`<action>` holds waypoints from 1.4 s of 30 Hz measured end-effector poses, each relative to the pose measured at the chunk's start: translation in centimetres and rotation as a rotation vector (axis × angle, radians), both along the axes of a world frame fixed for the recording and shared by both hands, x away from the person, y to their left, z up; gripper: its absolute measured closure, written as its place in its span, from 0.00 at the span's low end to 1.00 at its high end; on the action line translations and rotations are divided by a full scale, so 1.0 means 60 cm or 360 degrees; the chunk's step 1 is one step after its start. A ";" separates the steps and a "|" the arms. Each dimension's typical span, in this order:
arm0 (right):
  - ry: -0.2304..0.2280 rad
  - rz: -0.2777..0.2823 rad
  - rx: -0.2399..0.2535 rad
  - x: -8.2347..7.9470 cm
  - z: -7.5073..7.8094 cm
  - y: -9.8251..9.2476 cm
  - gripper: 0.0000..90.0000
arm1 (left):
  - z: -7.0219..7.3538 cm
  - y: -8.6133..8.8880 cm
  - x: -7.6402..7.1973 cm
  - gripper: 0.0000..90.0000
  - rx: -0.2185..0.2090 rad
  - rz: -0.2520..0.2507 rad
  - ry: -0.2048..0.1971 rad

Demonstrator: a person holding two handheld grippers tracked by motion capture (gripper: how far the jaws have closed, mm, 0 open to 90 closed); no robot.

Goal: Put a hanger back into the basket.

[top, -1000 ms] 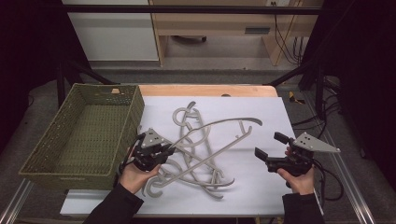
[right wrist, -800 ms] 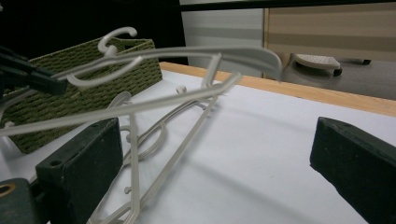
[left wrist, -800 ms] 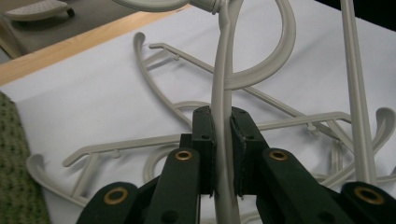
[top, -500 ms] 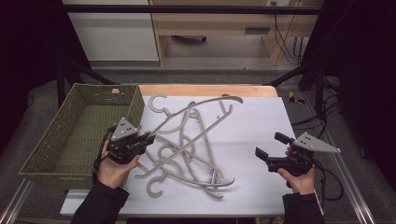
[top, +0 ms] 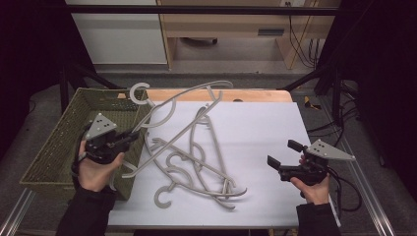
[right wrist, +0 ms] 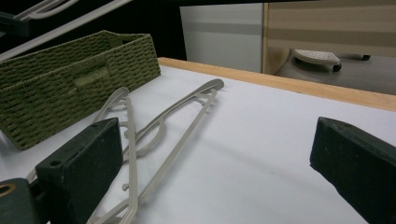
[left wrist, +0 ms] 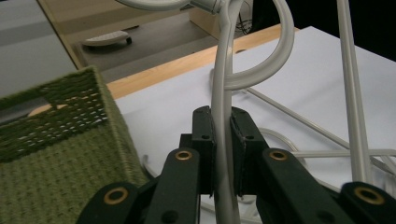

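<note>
The left hand-held gripper, pinching a grey hanger, has carried it toward the table's left edge over the basket; the right hand-held gripper stays spread.

basket left of the sheet — hangers piled on the sheet beside it.

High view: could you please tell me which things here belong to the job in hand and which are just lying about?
In the job:
- left claw, shut on a grey hanger lifted beside the basket
- green woven basket
- remaining hangers piled on the white table

Lying about:
- right claw, open, holding nothing
- wooden furniture behind the table
</note>
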State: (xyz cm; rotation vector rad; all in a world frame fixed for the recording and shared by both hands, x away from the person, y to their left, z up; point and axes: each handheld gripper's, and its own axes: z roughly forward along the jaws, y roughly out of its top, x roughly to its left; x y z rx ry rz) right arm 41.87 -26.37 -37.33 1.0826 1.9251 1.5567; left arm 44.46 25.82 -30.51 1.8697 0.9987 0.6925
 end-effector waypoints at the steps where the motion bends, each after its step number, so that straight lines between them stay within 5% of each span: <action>1: 0.0001 -0.0003 0.0002 0.000 0.000 0.000 0.03 | 0.004 0.007 0.003 0.91 0.0008 0.0013 -0.0002; 18: 0.0000 0.0002 0.0000 0.001 0.000 0.001 0.03 | 0.042 0.128 0.037 0.91 0.0106 0.0198 -0.0056; 34: 0.0007 0.0008 -0.0016 0.003 -0.003 0.004 0.03 | -0.004 0.256 0.052 0.90 0.0183 0.0363 -0.0016; 42: 0.0017 0.0006 -0.0017 0.004 -0.004 0.006 0.03 | -0.026 0.294 0.055 0.90 0.0209 0.0404 0.0014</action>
